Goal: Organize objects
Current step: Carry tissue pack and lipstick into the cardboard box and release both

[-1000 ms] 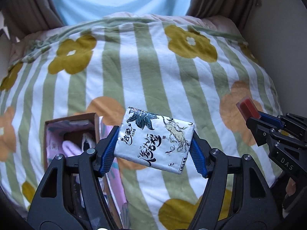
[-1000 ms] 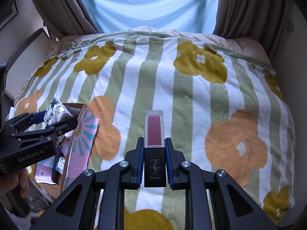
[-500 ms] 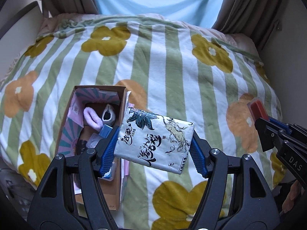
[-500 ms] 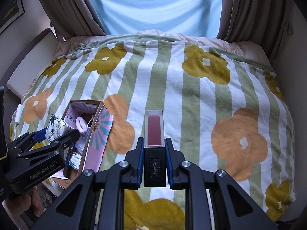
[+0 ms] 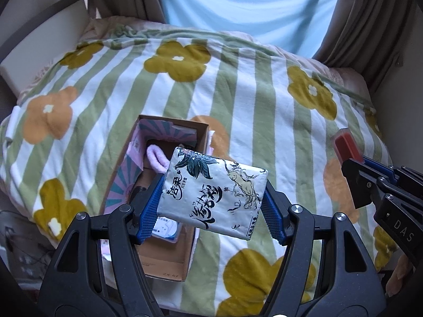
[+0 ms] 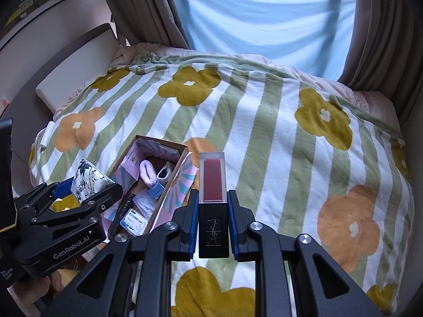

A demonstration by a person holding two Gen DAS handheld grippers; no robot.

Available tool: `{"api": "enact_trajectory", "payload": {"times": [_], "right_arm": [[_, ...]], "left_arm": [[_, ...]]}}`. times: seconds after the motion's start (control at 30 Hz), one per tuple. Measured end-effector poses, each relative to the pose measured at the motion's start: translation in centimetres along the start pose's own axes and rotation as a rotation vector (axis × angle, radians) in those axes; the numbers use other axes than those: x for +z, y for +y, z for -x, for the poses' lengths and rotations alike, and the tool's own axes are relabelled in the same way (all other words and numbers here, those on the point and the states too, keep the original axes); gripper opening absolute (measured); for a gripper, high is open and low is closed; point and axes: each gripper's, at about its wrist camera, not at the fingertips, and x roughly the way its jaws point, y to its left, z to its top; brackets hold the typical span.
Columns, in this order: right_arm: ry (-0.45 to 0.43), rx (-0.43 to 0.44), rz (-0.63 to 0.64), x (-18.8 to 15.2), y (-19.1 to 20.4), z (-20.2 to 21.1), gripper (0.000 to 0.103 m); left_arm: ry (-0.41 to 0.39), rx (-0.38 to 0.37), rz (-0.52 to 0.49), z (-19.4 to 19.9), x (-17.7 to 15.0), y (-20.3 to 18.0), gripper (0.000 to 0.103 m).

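Observation:
My left gripper (image 5: 211, 206) is shut on a white tissue pack (image 5: 211, 194) with black ink drawings, held in the air above the right side of an open cardboard box (image 5: 165, 261) on the bed. The box (image 6: 169, 155) holds a lilac fluffy item (image 6: 148, 173), a white item and small blue-and-white packets (image 6: 134, 222). My right gripper (image 6: 212, 222) is shut on a red lip-gloss tube (image 6: 212, 182) with a black cap, held upright above the blanket to the right of the box. In the right wrist view the left gripper (image 6: 79, 185) with the pack is at the left.
The bed is covered by a striped green-and-white blanket (image 6: 264, 132) with yellow and orange flowers. A headboard (image 6: 79, 60) stands at the left, curtains (image 6: 251, 13) at the far end, a wall at the right.
Both grippers have pulled back and risen with their objects still held. The box has come fully into view beneath the tissue pack, and more of the bed shows.

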Motion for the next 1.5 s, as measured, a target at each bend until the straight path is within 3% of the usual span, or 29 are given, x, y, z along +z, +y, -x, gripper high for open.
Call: {"api": "enact_trajectory", "payload": {"times": [0.33,0.67,1.17,1.5], "right_arm": [[0.038,0.08,0.086,2.0,5.8,-3.4,0.018],[0.137,0.116,0.126,3.3,10.5,-10.9,0.018],[0.323,0.176,0.235,1.7,15.9,-25.2,0.018],[0.39,0.244,0.248,1.0,17.3,-27.9,0.019]], "left_arm": [[0.015,0.091,0.119,0.6,-1.8,7.7,0.065],[0.101,0.114,0.192,-3.1,-4.4,13.5,0.065],[0.261,0.043,0.121,-14.2,-8.6,14.8,0.065],[0.285,0.035,0.036,-15.5,-10.1,14.2,0.065]]}}
